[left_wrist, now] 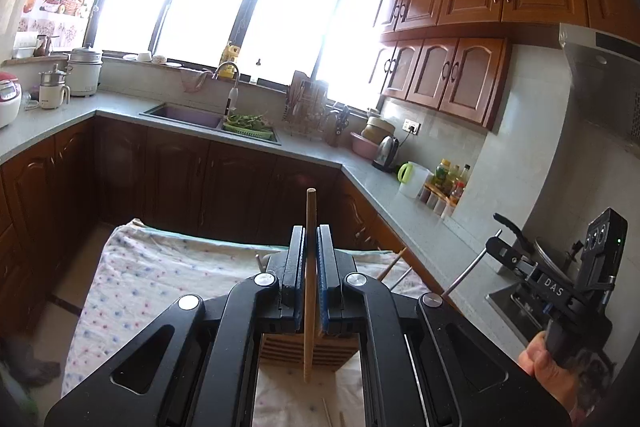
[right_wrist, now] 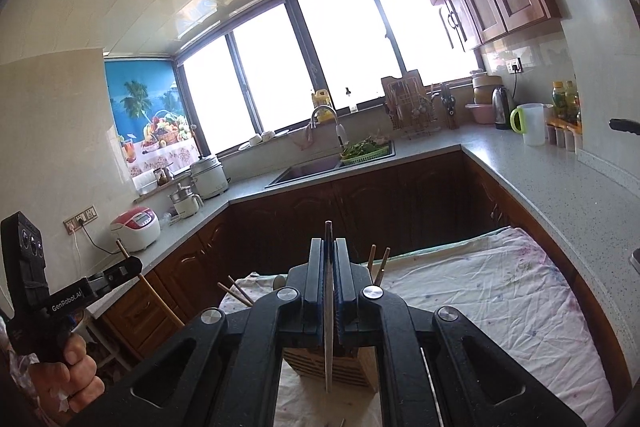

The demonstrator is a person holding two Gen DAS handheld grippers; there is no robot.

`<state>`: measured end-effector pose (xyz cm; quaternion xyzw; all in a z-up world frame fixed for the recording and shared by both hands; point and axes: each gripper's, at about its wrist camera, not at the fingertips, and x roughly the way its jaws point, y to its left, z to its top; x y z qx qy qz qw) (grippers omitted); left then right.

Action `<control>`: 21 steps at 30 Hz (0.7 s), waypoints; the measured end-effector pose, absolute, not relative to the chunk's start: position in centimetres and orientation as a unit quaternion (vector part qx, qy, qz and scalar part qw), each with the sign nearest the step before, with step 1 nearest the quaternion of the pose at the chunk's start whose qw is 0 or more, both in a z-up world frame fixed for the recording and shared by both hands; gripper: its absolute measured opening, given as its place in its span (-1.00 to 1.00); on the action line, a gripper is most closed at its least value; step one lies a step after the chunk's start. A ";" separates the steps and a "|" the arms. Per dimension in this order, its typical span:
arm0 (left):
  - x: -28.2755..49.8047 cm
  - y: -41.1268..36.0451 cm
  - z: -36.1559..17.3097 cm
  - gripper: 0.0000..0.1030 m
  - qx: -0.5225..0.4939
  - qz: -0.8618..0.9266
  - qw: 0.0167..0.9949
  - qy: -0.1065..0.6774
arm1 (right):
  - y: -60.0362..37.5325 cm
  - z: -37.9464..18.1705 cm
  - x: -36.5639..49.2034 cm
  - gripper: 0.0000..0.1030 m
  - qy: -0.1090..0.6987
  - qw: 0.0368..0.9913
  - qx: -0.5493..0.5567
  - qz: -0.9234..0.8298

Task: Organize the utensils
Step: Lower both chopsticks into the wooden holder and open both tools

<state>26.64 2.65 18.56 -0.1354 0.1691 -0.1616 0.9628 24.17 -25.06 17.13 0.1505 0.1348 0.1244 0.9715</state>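
A light, stiff, slender wooden chopstick (left_wrist: 310, 267) is clamped mid-shaft by the left gripper (left_wrist: 311, 251), above the slatted wooden holder (left_wrist: 308, 351) at 6 o'clock; a metal chopstick (right_wrist: 329, 307), judged slippery, is pinched likewise by the right gripper (right_wrist: 329, 267) over the cloth-covered desk (right_wrist: 500, 291).

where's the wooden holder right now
In both wrist views the wooden holder stands on the dotted cloth just below the grippers, directly under the held wooden chopstick.
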 end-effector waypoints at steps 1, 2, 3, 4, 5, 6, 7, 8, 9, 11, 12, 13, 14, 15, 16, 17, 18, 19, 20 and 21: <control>27.1 2.6 18.9 -0.91 -0.139 -0.159 0.964 0.164 | -25.1 17.5 24.6 -0.92 0.130 0.972 0.152 0.122; 27.5 2.5 19.1 -0.91 -0.142 -0.156 0.965 0.158 | -25.2 17.6 25.0 -0.92 0.126 0.973 0.154 0.120; 28.0 2.5 19.4 -0.91 -0.145 -0.154 0.965 0.152 | -25.2 17.8 25.5 -0.92 0.123 0.973 0.155 0.119; 28.5 2.4 19.6 -0.91 -0.146 -0.150 0.967 0.145 | -25.2 17.9 26.0 -0.92 0.121 0.974 0.155 0.116; 28.9 2.2 19.7 -0.91 -0.145 -0.145 0.969 0.140 | -25.1 18.0 26.4 -0.92 0.118 0.974 0.155 0.114; 29.4 2.1 19.7 -0.91 -0.145 -0.141 0.970 0.137 | -25.1 18.0 26.9 -0.92 0.117 0.974 0.155 0.113; 30.0 1.9 19.6 -0.91 -0.145 -0.139 0.970 0.135 | -25.0 17.9 27.4 -0.92 0.119 0.975 0.154 0.112; 30.4 1.7 19.4 -0.91 -0.144 -0.137 0.971 0.134 | -24.9 17.7 27.8 -0.92 0.121 0.975 0.152 0.110; 30.9 1.4 19.1 -0.91 -0.143 -0.133 0.971 0.135 | -24.6 17.4 28.1 -0.92 0.122 0.976 0.147 0.108; 31.7 1.1 18.1 -0.91 -0.142 -0.131 0.971 0.138 | -24.2 16.6 28.6 -0.92 0.127 0.977 0.136 0.103; 31.9 0.9 17.4 -0.91 -0.142 -0.130 0.971 0.139 | -23.9 16.1 28.8 -0.92 0.130 0.978 0.132 0.101; 32.1 0.8 16.7 -0.91 -0.141 -0.127 0.972 0.142 | -23.7 15.6 28.9 -0.92 0.132 0.978 0.129 0.099; 32.3 0.6 16.0 -0.91 -0.142 -0.125 0.971 0.145 | -23.5 15.1 29.0 -0.92 0.135 0.978 0.126 0.098; 32.4 0.6 15.3 -0.91 -0.144 -0.126 0.970 0.148 | -23.4 14.5 29.1 -0.92 0.137 0.978 0.124 0.097; 32.4 0.6 14.5 -0.91 -0.145 -0.125 0.970 0.152 | -23.3 14.0 29.2 -0.92 0.139 0.978 0.124 0.095; 32.5 0.5 13.8 -0.91 -0.146 -0.122 0.969 0.156 | -23.2 13.5 29.2 -0.92 0.141 0.978 0.125 0.095; 32.6 0.5 13.2 -0.91 -0.147 -0.120 0.969 0.160 | -23.2 13.1 29.3 -0.92 0.144 0.977 0.127 0.095; 32.6 0.4 12.7 -0.91 -0.150 -0.119 0.968 0.163 | -23.2 12.6 29.5 -0.92 0.148 0.976 0.129 0.096; 32.7 0.3 12.1 -0.91 -0.151 -0.118 0.967 0.168 | -23.3 12.2 29.6 -0.92 0.153 0.975 0.131 0.096; 32.7 0.4 11.6 -0.91 -0.152 -0.117 0.966 0.172 | -23.3 11.8 29.7 -0.92 0.157 0.974 0.133 0.095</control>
